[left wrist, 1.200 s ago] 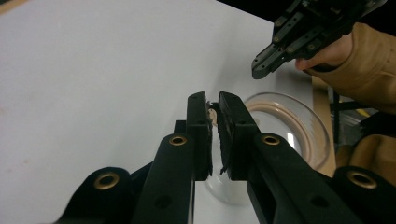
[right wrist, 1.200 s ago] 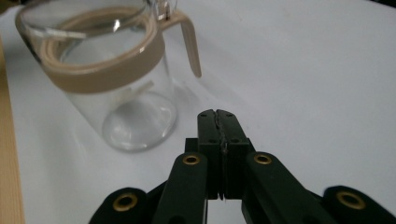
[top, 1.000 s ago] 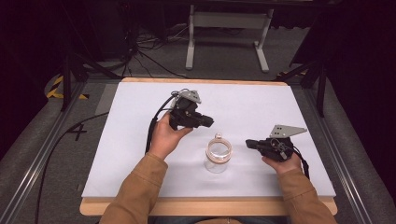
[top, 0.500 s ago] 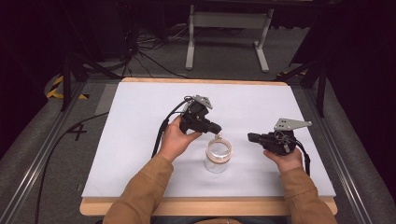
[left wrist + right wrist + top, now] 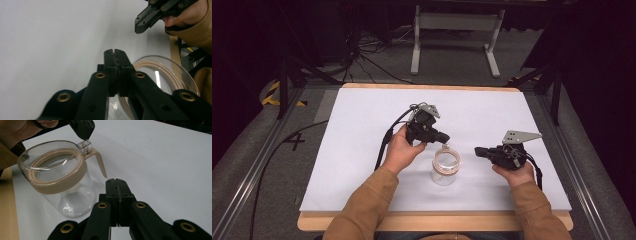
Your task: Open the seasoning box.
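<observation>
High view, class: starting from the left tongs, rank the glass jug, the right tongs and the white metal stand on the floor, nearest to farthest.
1. Glass jug, just below the tip of the left tongs, at mid-table.
2. Right tongs, to the jug's right.
3. White metal stand, on the floor beyond the table's far edge.

jar [image 5: 445, 168] on table [image 5: 362, 125], near front | left tool [image 5: 443, 137] just behind it | right tool [image 5: 480, 151] to its right

Glass jug [image 5: 162, 75] base hidden behind left gripper [image 5: 115, 53] fingers.
</observation>
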Motion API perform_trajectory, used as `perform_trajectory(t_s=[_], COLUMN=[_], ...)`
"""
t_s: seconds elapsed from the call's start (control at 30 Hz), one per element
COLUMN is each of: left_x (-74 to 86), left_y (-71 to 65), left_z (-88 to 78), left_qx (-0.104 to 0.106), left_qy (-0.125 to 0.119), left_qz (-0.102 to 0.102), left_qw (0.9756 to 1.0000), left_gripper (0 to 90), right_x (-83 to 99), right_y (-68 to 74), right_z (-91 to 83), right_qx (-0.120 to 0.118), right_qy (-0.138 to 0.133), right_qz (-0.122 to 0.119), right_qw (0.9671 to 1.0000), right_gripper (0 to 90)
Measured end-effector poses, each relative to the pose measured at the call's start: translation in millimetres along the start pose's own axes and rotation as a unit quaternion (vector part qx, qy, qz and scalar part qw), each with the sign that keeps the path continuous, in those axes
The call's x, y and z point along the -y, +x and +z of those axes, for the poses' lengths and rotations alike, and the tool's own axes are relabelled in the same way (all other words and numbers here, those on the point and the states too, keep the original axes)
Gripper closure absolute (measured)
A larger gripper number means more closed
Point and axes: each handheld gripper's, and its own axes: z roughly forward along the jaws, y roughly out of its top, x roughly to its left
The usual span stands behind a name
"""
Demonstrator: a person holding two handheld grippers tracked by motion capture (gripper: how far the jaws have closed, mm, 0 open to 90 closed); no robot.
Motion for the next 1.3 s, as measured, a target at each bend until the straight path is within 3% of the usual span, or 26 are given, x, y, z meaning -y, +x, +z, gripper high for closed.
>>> perform_trajectory(t_s=[0.23,0.47,0.63,0.77,0.8,1.17,1.3], left_x=[-1.3,0.4,0.5,0.7,0.6,0.5,0.3], left_y=[-0.9,2.0,1.4,2.1,1.7,2.1,1.3], left_z=[1.4,1.4,1.5,1.6,1.6,3.1,5.0], left_qx=[-0.002,0.008,0.006,0.009,0.007,0.009,-0.004], left_qy=[0.001,-0.006,-0.006,-0.008,-0.007,-0.007,0.001], left_qz=[-0.002,-0.010,-0.006,-0.008,-0.007,-0.010,-0.008], left_qw=[1.0000,0.9999,0.9999,0.9999,0.9999,0.9999,1.0000], left_gripper=[89.7,89.7,89.7,89.7,89.7,89.8,89.8], right_x=[-5.2,-11.2,-14.1,-15.1,-15.7,-16.6,-16.7], right_y=[11.8,29.9,44.7,50.4,53.8,62.1,63.2], right_z=[0.1,-1.6,4.5,7.0,8.4,14.5,15.1], right_qx=[-0.014,-0.048,-0.083,-0.092,-0.100,-0.115,-0.116], right_qy=[0.003,0.019,0.053,0.060,0.071,0.084,0.084], right_qz=[-0.017,-0.037,-0.059,-0.068,-0.072,-0.077,-0.076], right_qw=[0.9997,0.9980,0.9934,0.9916,0.9898,0.9869,0.9868], right_gripper=[89.2,89.4,89.4,89.5,89.6,89.6,89.6])
